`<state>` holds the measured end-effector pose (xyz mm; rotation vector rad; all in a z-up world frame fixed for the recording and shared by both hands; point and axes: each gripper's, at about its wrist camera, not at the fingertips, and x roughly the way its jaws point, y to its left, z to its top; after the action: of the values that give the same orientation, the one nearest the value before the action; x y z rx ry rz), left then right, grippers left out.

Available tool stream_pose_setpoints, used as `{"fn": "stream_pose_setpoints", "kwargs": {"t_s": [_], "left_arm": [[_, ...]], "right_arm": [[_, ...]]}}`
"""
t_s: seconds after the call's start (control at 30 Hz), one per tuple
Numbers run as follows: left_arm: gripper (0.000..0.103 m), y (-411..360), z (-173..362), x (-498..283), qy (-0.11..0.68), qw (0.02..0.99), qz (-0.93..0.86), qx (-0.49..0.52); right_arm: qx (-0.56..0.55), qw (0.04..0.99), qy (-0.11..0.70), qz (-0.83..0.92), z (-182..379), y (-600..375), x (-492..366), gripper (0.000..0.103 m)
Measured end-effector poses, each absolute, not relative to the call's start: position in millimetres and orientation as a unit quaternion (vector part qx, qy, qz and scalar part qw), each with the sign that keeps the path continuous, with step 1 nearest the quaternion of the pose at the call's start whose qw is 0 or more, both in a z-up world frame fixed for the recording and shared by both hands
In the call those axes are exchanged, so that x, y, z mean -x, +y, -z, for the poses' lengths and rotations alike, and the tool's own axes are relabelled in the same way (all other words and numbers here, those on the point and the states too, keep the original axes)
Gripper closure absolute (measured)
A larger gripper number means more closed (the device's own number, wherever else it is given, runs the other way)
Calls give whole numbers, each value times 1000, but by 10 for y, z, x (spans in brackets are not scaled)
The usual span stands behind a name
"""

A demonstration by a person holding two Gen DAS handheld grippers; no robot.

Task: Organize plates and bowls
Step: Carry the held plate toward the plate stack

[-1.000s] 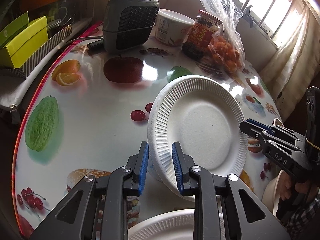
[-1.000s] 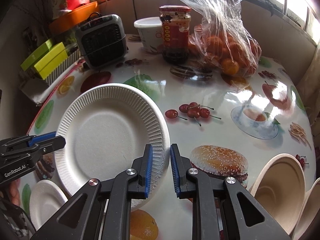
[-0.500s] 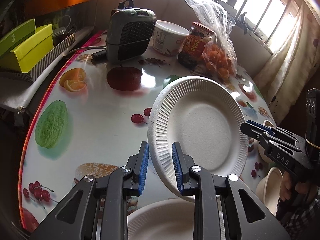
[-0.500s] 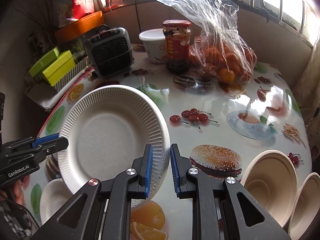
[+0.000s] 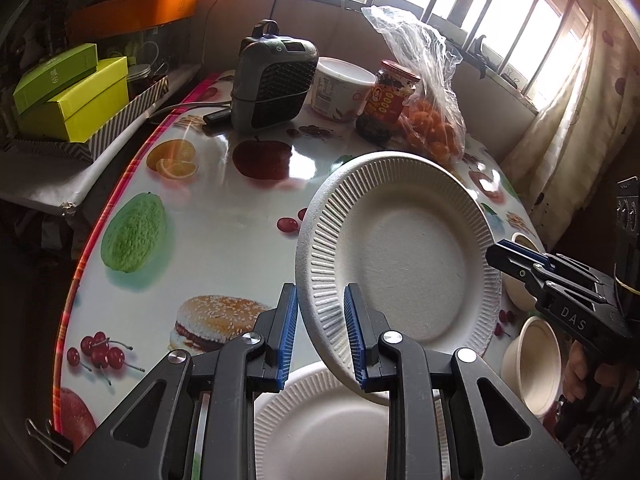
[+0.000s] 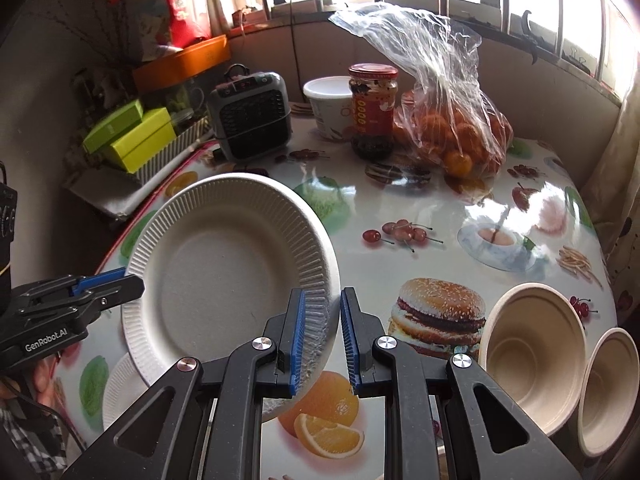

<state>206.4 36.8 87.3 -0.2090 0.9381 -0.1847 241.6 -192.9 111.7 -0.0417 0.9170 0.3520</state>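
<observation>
A white paper plate [image 5: 400,256] [image 6: 224,276] with a ribbed rim hangs tilted above the fruit-print table [image 5: 208,216]. My left gripper [image 5: 320,292] is shut on its near left rim. On the opposite rim my right gripper [image 6: 322,296] is shut too, and its fingertips show at the plate's right edge in the left wrist view [image 5: 498,252]. In the right wrist view the left gripper [image 6: 132,284] meets the plate's left edge. A second paper plate [image 5: 320,420] [image 6: 116,392] lies flat on the table beneath. Two beige bowls [image 6: 532,352] [image 6: 608,388] stand at the near right.
At the table's far side stand a grey heater [image 5: 272,80], a white tub [image 5: 340,88], a red-lidded jar [image 5: 390,100] and a plastic bag of oranges [image 6: 452,132]. Yellow-green boxes [image 5: 72,100] sit beyond the left table edge. A curtain [image 5: 568,140] hangs at the right.
Both grippers have risen together with the plate held between them. The table has dropped away, and more of the lower plate and the bowls now shows.
</observation>
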Motion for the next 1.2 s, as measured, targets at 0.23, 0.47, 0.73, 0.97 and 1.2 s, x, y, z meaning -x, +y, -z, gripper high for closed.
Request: {"fn": "stream_pose_setpoints", "kwargs": {"t_s": [0.23, 0.47, 0.73, 0.97, 1.2], "left_arm": [[78, 449, -893, -1821, 445, 886, 83, 102], [78, 509, -881, -1597, 442, 887, 78, 103], [78, 577, -872, -1344, 436, 890, 75, 107], [78, 611, -797, -1179, 442, 888, 71, 104], [78, 664, -696, -1027, 448, 885, 69, 109]], "right_arm": [[18, 881, 437, -177, -1123, -1854, -2171, 85], [18, 881, 436, -182, -1125, -1788, -1944, 85], [22, 881, 433, -188, -1124, -1717, -1686, 85], [20, 877, 439, -191, -1032, -1675, -1499, 85], [21, 874, 447, -192, -929, -1630, -1351, 85]]}}
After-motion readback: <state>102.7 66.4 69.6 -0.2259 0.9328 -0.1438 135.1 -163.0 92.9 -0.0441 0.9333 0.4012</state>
